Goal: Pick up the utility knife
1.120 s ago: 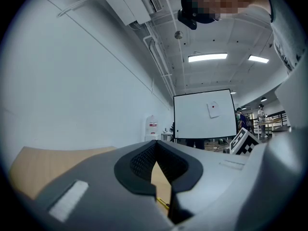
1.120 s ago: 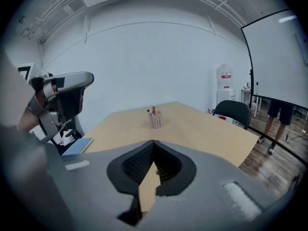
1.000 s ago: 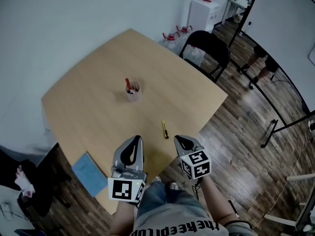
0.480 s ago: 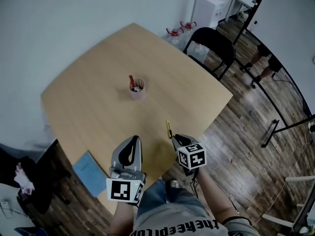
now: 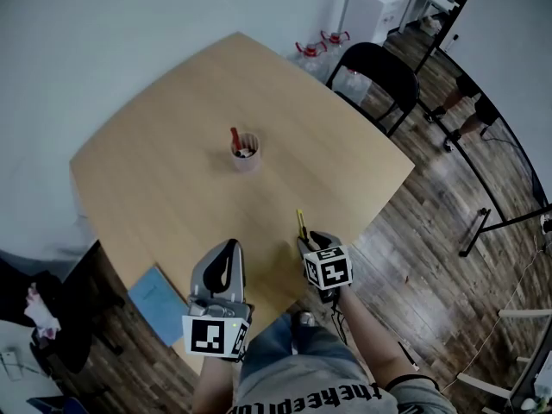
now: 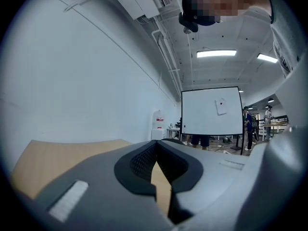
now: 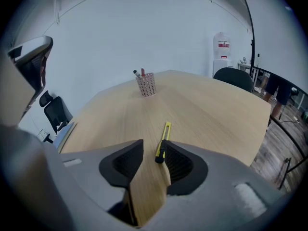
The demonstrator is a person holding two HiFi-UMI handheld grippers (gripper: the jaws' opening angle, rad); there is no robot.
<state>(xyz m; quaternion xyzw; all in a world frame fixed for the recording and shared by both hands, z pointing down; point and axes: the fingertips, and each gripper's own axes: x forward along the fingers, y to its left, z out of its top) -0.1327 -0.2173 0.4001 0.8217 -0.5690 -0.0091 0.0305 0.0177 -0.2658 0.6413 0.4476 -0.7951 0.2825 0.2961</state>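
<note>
Left tongs (image 5: 228, 250) sit low over the near worktop (image 5: 155, 162) edge, above the person's lap. In the left gripper view the left tongs (image 6: 155, 147) have their tips pressed together, with only a thin wedge of gap behind them and nothing in it.

Right tongs (image 5: 304, 242) are at the near right part of the worktop, marker cube up. In the right gripper view the right tongs (image 7: 152, 148) are parted to a medium gap. The near black end of the utility knife (image 7: 164, 139) is just inside that gap, close against the right-hand pad. It is not clamped and lies flat on the worktop (image 7: 216, 109).

From the head view the utility knife (image 5: 301, 223) is yellow and black, lengthwise away from the person, with its near end at the right tongs' tips.

A blue flat item (image 5: 157, 296) is at the near left edge of the worktop; can't tell if it rests on it.

Mid worktop, well apart from the knife, a mesh pen cup (image 5: 245, 155) stands upright with red pens in it, seen also in the right gripper view (image 7: 146, 84).

Past the far right edge is a black chair (image 5: 379, 76). Beyond it are water bottles (image 5: 317, 47) on the floor, then a white water dispenser (image 5: 371, 11) at the wall.
</note>
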